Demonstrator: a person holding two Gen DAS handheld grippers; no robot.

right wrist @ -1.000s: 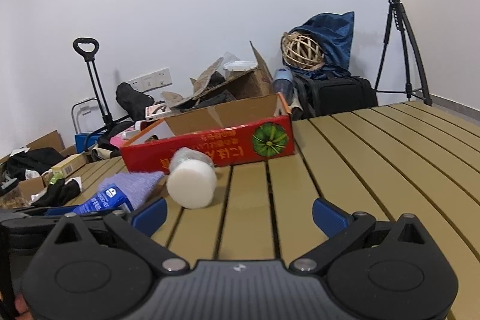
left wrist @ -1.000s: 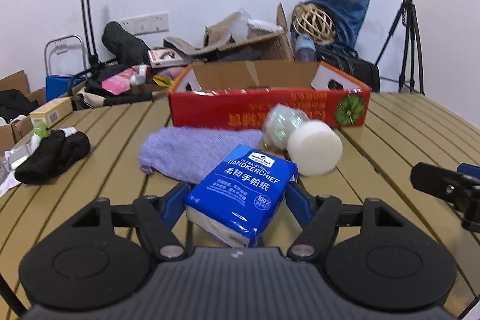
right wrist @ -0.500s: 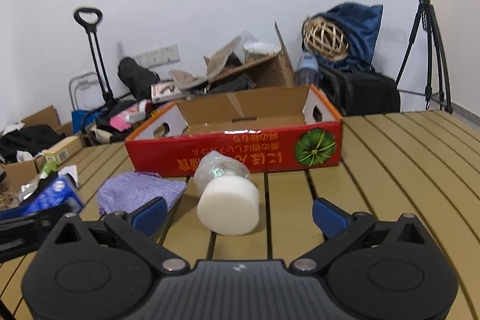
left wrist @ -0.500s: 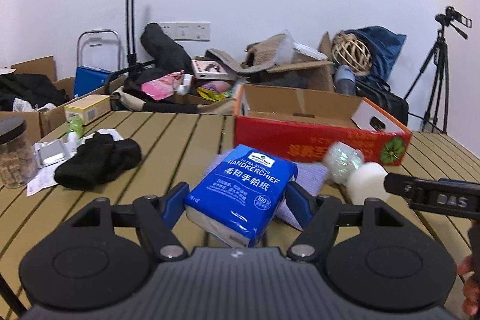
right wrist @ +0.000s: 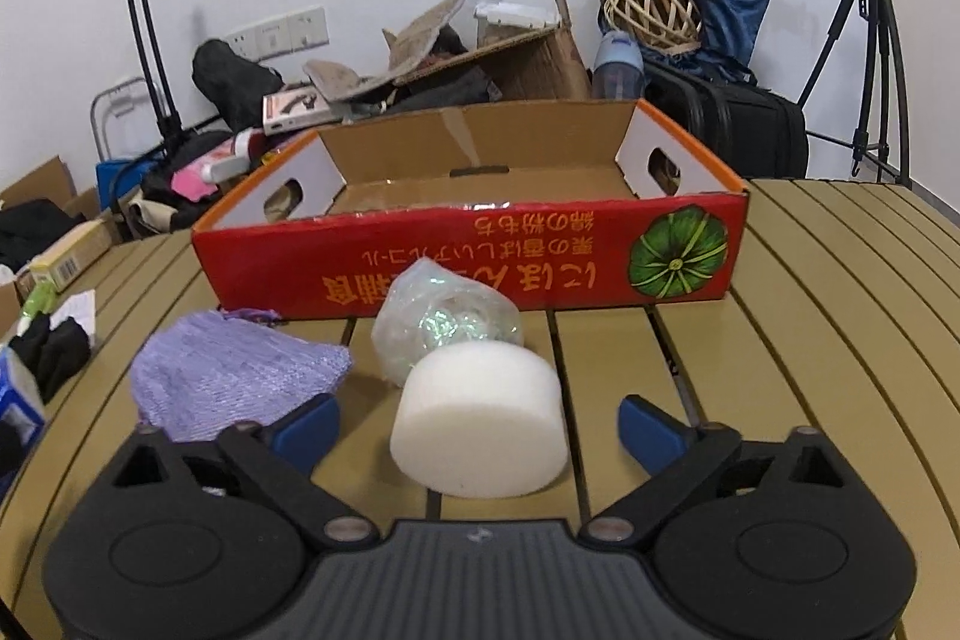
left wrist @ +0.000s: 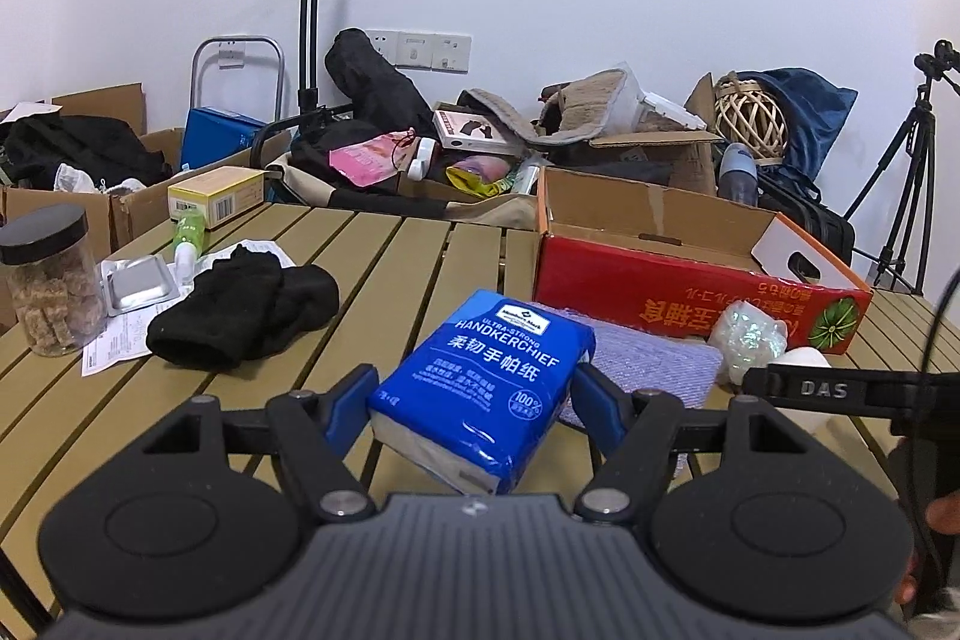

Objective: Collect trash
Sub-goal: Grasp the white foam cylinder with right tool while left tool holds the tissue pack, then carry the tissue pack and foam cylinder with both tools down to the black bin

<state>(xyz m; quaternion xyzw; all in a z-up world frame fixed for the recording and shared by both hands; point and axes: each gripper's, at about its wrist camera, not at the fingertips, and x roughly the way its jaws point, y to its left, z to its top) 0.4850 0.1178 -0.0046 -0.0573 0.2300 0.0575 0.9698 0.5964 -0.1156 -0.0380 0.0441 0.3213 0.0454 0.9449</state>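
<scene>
A blue tissue pack [left wrist: 480, 388] is clamped between the blue fingers [left wrist: 351, 403] of the left gripper [left wrist: 474, 400] and is held above the slatted table [left wrist: 384, 268], tilted with its label facing up. The red cardboard box [right wrist: 474, 256] serves as the landmark: it is seen open-topped on the table, beyond and to the right of the held pack. A purple cloth [right wrist: 234, 376] is spread just in front of the box's left end, and a crinkled clear plastic wad [right wrist: 447, 322] is found against the box's front wall. A white foam cylinder [right wrist: 480, 424] is laid on its side just in front of that wad, touching it. The right gripper [right wrist: 480, 424] is positioned with its fingers [right wrist: 651, 433] spread wide on either side of the foam cylinder, with gaps left on both sides. A black garment [left wrist: 246, 313] is seen well to the left of the box, with a jar [left wrist: 51, 274] beyond it further left.
</scene>
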